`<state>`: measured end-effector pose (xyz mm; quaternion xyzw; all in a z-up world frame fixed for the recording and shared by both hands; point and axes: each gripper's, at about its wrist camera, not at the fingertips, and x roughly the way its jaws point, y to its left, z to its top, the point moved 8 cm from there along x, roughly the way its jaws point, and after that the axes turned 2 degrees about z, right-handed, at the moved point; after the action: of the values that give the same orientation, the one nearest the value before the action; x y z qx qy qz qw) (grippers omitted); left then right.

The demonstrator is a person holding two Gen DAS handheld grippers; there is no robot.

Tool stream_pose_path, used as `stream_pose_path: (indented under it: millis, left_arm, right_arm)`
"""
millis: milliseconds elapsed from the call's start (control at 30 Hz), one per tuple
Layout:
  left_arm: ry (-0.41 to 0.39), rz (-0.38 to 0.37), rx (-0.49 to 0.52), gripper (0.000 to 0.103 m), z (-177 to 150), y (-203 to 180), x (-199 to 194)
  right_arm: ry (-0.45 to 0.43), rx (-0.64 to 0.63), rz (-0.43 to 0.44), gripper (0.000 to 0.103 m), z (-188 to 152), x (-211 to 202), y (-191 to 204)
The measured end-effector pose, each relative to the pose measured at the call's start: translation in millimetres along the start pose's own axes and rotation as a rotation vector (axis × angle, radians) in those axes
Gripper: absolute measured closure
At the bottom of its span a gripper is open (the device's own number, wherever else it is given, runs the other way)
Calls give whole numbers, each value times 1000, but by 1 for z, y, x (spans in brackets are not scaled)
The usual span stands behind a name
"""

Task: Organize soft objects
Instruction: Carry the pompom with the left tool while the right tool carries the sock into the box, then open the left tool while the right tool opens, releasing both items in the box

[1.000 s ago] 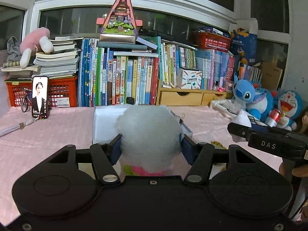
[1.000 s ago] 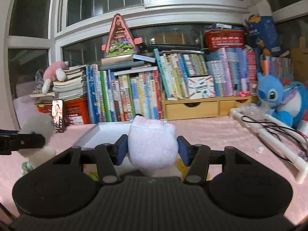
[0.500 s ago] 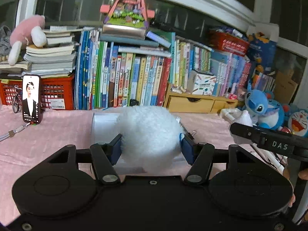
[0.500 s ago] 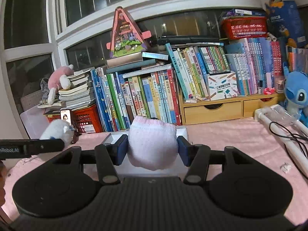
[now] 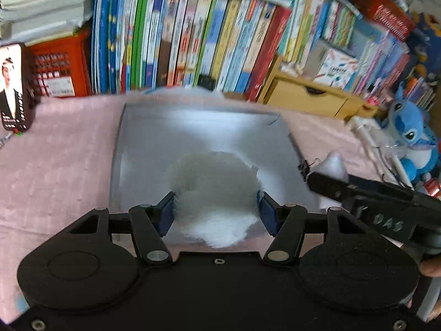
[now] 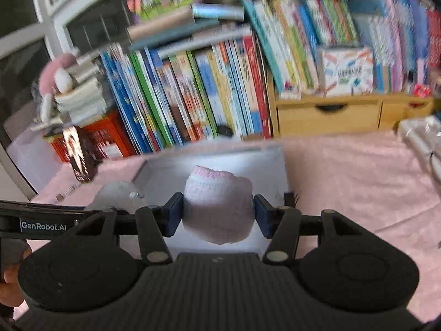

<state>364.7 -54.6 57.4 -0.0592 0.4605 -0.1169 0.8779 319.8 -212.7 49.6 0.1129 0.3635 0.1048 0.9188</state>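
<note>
My left gripper is shut on a fluffy white plush ball, its blue pads pressing both sides. It hangs over the open white box on the pink cloth. My right gripper is shut on a rolled pale pink knitted sock, held above the same white box. The right gripper's black body shows at the right in the left wrist view, with the sock's tip beyond it. In the right wrist view, the left gripper's body and the white plush show at the left.
A long row of upright books backs the table, with a red basket and a phone at the left. A wooden drawer unit and a blue plush toy stand at the right. Pink cloth spreads around the box.
Both grippers moved forward and tilted downward, so the white box now fills the view beneath the held plush and sock. Both grips are unchanged.
</note>
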Motion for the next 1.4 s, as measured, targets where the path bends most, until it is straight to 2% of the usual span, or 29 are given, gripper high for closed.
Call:
stream_pose_path:
  millis: [200, 367, 567, 1067, 1167, 1233, 1400]
  left_arm:
    - [81, 37, 0, 43, 2, 5, 41]
    - [149, 39, -43, 43, -1, 11, 67]
    - [179, 58, -61, 43, -4, 17, 88]
    - [201, 36, -94, 42, -4, 20, 101]
    - [182, 55, -96, 34, -2, 23, 98]
    - [152, 88, -78, 20, 0, 26, 94]
    - [126, 69, -74, 17, 3, 28, 80]
  right_arm:
    - [116, 4, -39, 44, -13, 49, -5]
    - [194, -8, -52, 44, -23, 75, -9]
    - [269, -14, -80, 43, -33, 96, -11]
    - [302, 30, -87, 41, -33, 106, -18]
    - [298, 30, -88, 33, -32, 104, -18]
    - [294, 31, -91, 31, -30, 102, -19]
    - [275, 28, -87, 24, -26, 92, -19]
